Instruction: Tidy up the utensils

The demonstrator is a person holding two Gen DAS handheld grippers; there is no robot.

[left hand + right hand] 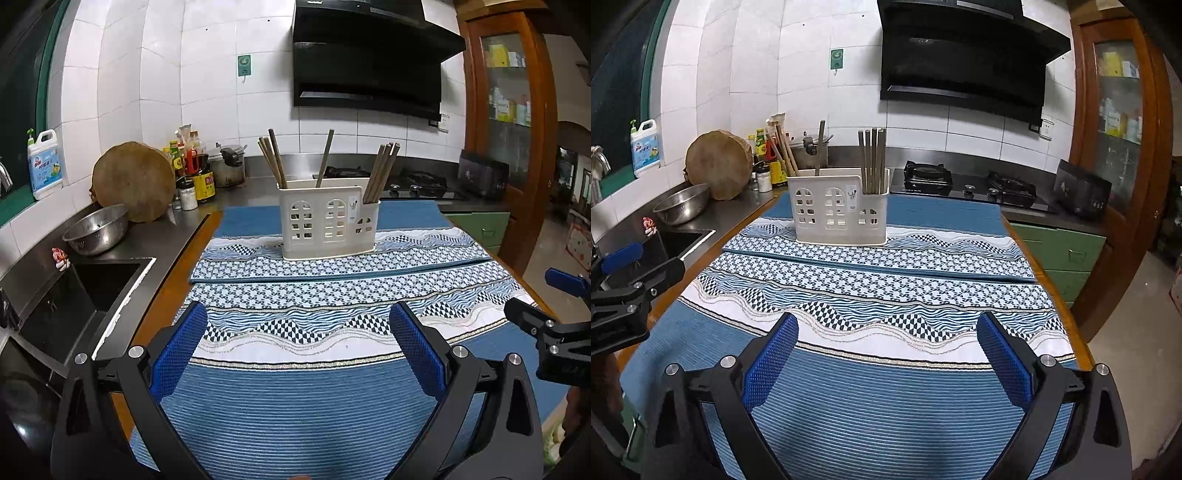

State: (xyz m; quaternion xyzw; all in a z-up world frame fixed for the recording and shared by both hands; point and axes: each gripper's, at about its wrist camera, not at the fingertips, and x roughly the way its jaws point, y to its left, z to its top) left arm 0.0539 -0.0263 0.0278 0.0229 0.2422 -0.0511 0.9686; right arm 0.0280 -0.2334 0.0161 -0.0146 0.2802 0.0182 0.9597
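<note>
Both the left gripper (pixel 297 332) and right gripper (pixel 886 332) hover wide apart and empty over the blue placemat (pixel 295 413), facing the white chopstick holder (pixel 328 221) at frame centre, whose scattered chopsticks (pixel 380 173) likely want a slow, upright grasp.

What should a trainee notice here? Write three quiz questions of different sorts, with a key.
1. True or false: the left gripper holds a chopstick.
2. Where does the white utensil holder stand? A) in the sink B) on the patterned blue mat C) on the stove
3. Fill in: the four chopsticks in the holder's small right compartment stand nearly ____.

Key: 1. False; its jaws are open with nothing between them, as are those of the right gripper. 2. B. 3. upright, in the right wrist view.
</note>
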